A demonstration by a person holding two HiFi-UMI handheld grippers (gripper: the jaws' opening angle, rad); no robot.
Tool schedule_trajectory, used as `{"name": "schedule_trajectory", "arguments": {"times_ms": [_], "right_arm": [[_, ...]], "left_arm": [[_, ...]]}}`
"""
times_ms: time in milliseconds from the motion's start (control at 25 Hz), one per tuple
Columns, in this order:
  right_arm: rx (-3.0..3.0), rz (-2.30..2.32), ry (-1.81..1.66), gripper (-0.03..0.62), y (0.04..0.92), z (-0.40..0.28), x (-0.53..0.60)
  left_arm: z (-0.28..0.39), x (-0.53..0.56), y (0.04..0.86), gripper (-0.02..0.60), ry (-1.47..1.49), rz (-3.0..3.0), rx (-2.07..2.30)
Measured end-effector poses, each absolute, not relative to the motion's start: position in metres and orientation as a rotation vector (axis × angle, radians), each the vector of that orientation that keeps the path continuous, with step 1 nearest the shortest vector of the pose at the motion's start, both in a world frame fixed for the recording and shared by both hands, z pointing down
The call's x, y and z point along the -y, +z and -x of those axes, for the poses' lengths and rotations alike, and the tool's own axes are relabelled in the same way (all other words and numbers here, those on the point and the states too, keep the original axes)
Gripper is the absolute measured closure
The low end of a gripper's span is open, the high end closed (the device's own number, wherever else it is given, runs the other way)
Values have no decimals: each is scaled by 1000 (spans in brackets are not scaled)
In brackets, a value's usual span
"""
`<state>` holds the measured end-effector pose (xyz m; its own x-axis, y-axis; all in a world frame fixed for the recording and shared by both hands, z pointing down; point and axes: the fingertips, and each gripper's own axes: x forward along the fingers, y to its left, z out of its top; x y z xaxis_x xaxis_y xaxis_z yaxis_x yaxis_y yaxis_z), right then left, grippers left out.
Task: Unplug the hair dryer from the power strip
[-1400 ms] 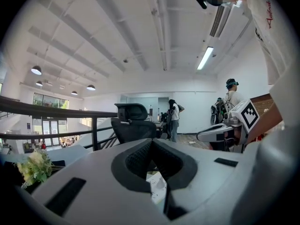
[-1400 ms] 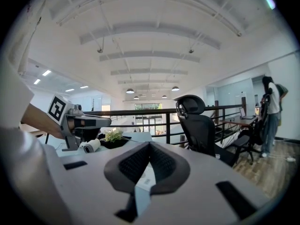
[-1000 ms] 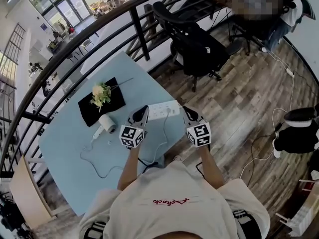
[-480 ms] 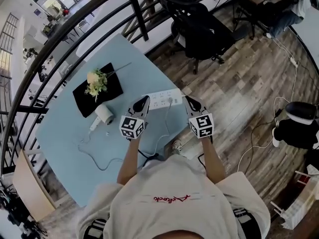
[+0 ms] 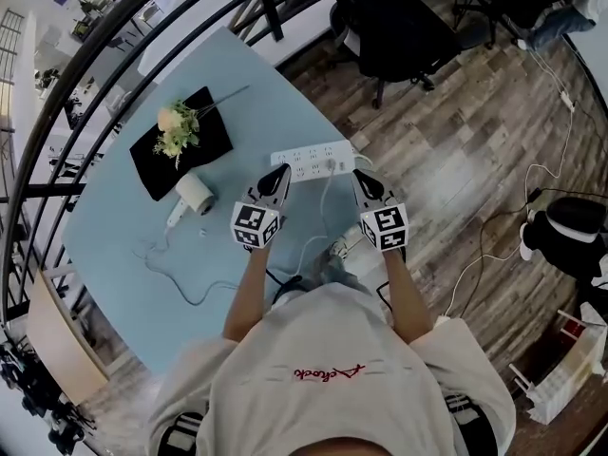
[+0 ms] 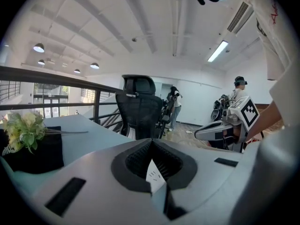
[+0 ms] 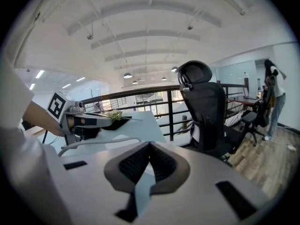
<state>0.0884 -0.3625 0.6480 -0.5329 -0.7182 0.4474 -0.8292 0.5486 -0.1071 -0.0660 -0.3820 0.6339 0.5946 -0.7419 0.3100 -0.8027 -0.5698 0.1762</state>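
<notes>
On table (image 5: 123, 245), hair dryer (image 5: 195, 196) left of power strip (image 5: 312, 161); chair (image 5: 394, 27) beyond.

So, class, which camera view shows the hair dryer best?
The head view: the hair dryer lies whole on the blue table, beside the black mat. Neither gripper view shows it.

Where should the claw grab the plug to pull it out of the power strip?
Probably grip the plug by its body, not the cord, coming from above: it sticks up from the power strip, which lies flat on the table.
</notes>
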Motion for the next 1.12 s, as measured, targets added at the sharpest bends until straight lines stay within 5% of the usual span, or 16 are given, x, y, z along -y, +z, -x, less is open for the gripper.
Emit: {"name": "schedule_trajectory", "arguments": {"times_ms": [1120], "right_arm": [[2384, -1196, 532, 576, 697, -67, 340]], "left_arm": [[62, 383, 698, 574, 385, -2465, 1224]]}}
